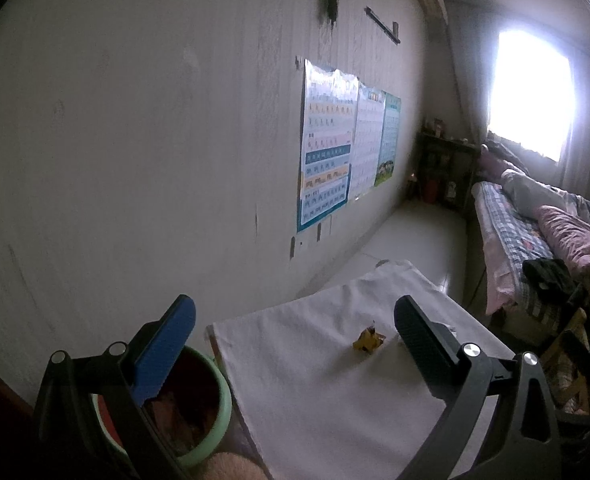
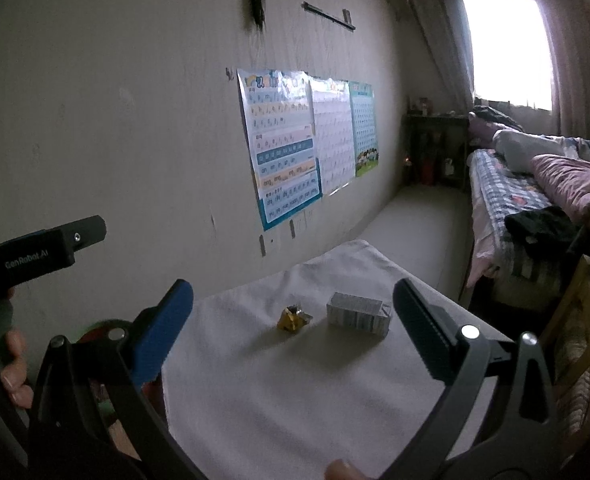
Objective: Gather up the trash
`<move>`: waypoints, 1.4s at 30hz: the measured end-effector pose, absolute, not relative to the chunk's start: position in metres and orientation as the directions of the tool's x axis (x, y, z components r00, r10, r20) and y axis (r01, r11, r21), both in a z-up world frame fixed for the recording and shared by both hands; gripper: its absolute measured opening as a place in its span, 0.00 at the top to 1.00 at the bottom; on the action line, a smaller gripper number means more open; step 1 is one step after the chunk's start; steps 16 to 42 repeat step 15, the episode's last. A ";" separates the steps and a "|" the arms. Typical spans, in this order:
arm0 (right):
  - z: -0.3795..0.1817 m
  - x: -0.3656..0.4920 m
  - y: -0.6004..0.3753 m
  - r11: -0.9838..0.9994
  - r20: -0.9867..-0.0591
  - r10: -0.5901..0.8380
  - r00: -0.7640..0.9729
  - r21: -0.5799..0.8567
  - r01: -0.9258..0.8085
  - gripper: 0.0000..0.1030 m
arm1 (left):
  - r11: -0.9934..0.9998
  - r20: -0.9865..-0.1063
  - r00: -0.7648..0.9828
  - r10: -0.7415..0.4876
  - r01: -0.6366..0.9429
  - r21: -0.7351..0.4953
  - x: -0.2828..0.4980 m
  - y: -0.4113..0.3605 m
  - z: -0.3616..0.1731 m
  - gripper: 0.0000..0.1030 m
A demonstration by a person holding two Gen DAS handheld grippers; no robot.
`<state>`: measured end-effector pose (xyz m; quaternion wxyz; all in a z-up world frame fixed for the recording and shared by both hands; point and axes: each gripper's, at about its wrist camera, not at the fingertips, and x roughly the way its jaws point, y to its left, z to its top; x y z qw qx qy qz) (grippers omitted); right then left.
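Right wrist view: your right gripper (image 2: 293,304) hangs wide open and empty above the white cloth (image 2: 295,392), where a crumpled yellow wrapper (image 2: 293,318) and, just beside it, a small carton (image 2: 358,313) await collection. Left wrist view: your left gripper (image 1: 295,320) is likewise spread wide, holding nothing; the green bin (image 1: 199,408) stands beside the cloth's left edge, apparently already holding scraps. Nothing obstructs either item; wall posters (image 2: 283,148) and bed (image 2: 511,200) lie well apart.

In the left wrist view the left tool's (image 1: 295,340) black finger hid nearly all of the small carton beside the yellow wrapper (image 1: 368,340). The green bin (image 1: 215,396) was cut by the blue finger. Poster (image 2: 285,148) lettering was too small to read.
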<state>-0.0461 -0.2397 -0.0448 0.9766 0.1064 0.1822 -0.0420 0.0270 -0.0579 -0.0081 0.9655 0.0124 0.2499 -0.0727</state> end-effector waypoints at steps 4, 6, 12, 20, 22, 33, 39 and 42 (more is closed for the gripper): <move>-0.056 -0.037 -0.240 0.972 -0.405 -0.031 0.914 0.200 0.122 0.04 | 0.988 -0.502 0.852 -0.150 0.149 -0.041 0.032 -0.054 -0.016 0.07; -0.068 -0.029 -0.243 0.968 -0.442 -0.014 0.897 0.220 0.124 0.04 | 0.989 -0.522 0.841 -0.141 0.143 -0.038 0.037 -0.053 -0.025 0.07; -0.154 0.012 -0.284 0.937 -0.625 -0.062 0.778 0.232 0.261 0.04 | 0.991 -0.597 0.791 -0.134 0.116 -0.069 0.049 -0.030 -0.061 0.07; -0.199 0.031 -0.318 0.901 -0.698 -0.138 0.703 0.207 0.382 0.04 | 0.994 -0.626 0.773 -0.107 0.083 -0.067 0.050 -0.009 -0.082 0.07; -0.199 0.031 -0.318 0.901 -0.698 -0.138 0.703 0.207 0.382 0.04 | 0.994 -0.626 0.773 -0.107 0.083 -0.067 0.050 -0.009 -0.082 0.07; -0.199 0.031 -0.318 0.901 -0.698 -0.138 0.703 0.207 0.382 0.04 | 0.994 -0.626 0.773 -0.107 0.083 -0.067 0.050 -0.009 -0.082 0.07; -0.199 0.031 -0.318 0.901 -0.698 -0.138 0.703 0.207 0.382 0.04 | 0.994 -0.626 0.773 -0.107 0.083 -0.067 0.050 -0.009 -0.082 0.07; -0.199 0.031 -0.318 0.901 -0.698 -0.138 0.703 0.207 0.382 0.04 | 0.994 -0.626 0.773 -0.107 0.083 -0.067 0.050 -0.009 -0.082 0.07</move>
